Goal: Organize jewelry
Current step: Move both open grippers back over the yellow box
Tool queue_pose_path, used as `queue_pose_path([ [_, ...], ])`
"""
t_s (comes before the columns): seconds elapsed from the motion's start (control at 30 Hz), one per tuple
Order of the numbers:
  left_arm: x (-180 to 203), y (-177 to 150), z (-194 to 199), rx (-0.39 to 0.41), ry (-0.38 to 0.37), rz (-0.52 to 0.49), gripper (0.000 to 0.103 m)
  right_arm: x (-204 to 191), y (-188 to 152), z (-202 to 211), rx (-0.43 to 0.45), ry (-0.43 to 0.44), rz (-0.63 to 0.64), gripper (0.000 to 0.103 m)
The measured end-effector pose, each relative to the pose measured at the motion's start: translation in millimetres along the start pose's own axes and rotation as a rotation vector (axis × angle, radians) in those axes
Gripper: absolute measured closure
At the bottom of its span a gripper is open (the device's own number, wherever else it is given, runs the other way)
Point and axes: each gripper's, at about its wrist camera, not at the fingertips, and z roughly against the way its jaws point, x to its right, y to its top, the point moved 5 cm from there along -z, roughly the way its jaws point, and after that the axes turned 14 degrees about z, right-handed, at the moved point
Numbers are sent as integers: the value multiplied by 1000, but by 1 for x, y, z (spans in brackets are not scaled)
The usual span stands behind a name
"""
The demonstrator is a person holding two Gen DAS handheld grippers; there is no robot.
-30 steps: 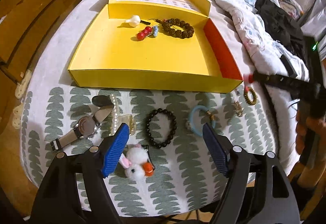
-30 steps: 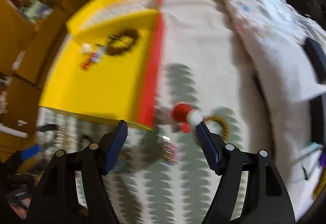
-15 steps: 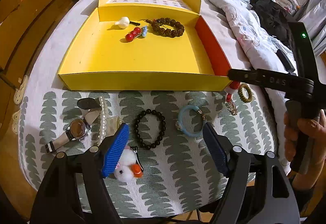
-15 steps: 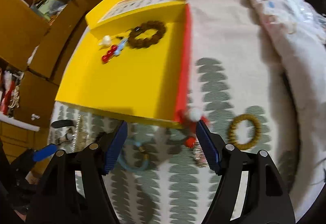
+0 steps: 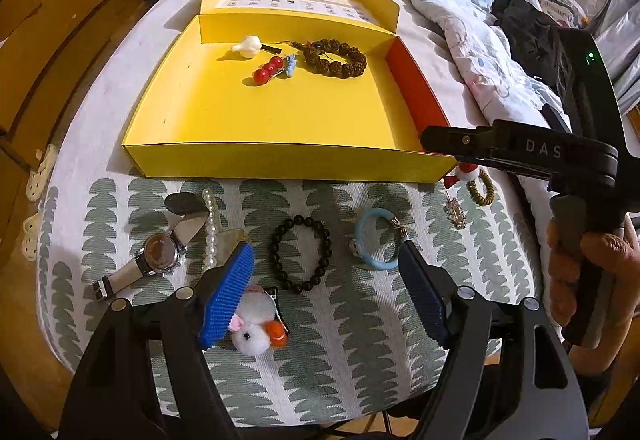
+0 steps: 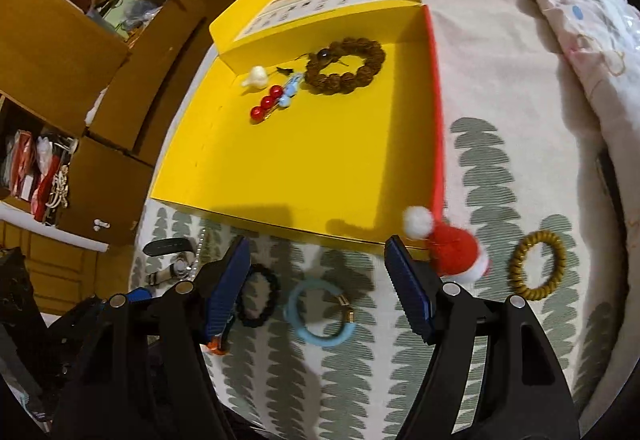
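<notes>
A yellow box (image 5: 280,120) (image 6: 300,160) on the bed holds a brown bead bracelet (image 5: 334,58) (image 6: 346,64), red beads (image 5: 266,70) and a white charm (image 5: 248,45). On the leaf-print cloth in front lie a black bead bracelet (image 5: 300,254) (image 6: 258,294), a light blue ring (image 5: 376,240) (image 6: 320,314), a watch (image 5: 158,252), a pearl strand (image 5: 209,228), a white plush clip (image 5: 254,328), a red Santa hat charm (image 6: 448,244) and a mustard coil tie (image 6: 538,266). My left gripper (image 5: 324,292) is open above the black bracelet. My right gripper (image 6: 318,282) is open above the blue ring.
A crumpled duvet (image 5: 460,12) and black clothes (image 5: 528,28) lie at the right of the bed. Wooden cupboards (image 6: 80,40) stand at the left. A small sparkly pin (image 5: 456,212) lies near the coil tie.
My right gripper has swung left along the box's front edge, from over the Santa hat charm to over the blue ring. My left gripper has pulled back slightly.
</notes>
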Motion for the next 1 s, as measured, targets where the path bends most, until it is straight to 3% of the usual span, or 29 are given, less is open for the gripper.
queue_pose_path([
  [0.2, -2, 0, 2, 3, 1, 10, 29, -6, -3, -6, -18, 59, -12, 31],
  [0.5, 1, 9, 11, 35, -1, 12, 29, -8, 8, 23, 99, 44, 19, 31],
  [0.7, 0, 46, 15, 92, -7, 46, 29, -2, 21, 30, 148, -9, 36, 31],
  [1.0, -12, 116, -23, 111, 83, 79, 27, 4, 53, 1, 130, -72, 70, 31],
])
